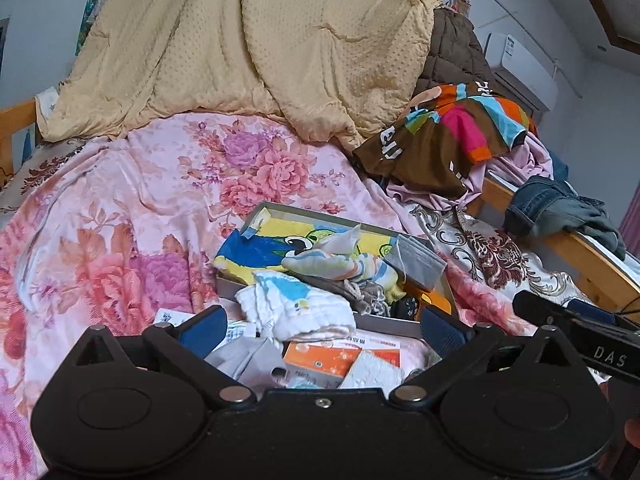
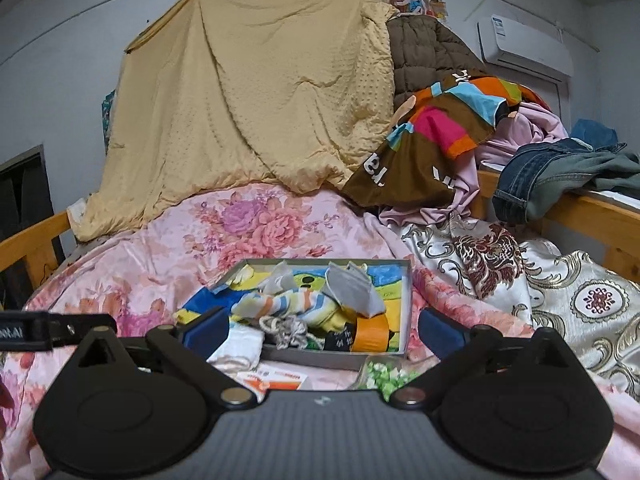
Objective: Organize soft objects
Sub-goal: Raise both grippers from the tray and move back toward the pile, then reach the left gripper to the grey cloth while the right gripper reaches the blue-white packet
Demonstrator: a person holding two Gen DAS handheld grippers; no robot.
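Lighting was pretty flat and dim-ish in both views — soft indoor light, no hard shadows, no glare anywhere. Heavy fisheye bending at the edges, with dark corners. Colours looked a bit washed out, and the yellow blanket (image 1: 248, 48) came out slightly soft — compression smear mostly.

Both the left gripper (image 1: 320, 330) and right gripper (image 2: 322, 330) have black linkages and blue fingers.

An air conditioner (image 2: 524, 46) hangs above the wooden bed frame (image 2: 592, 208).
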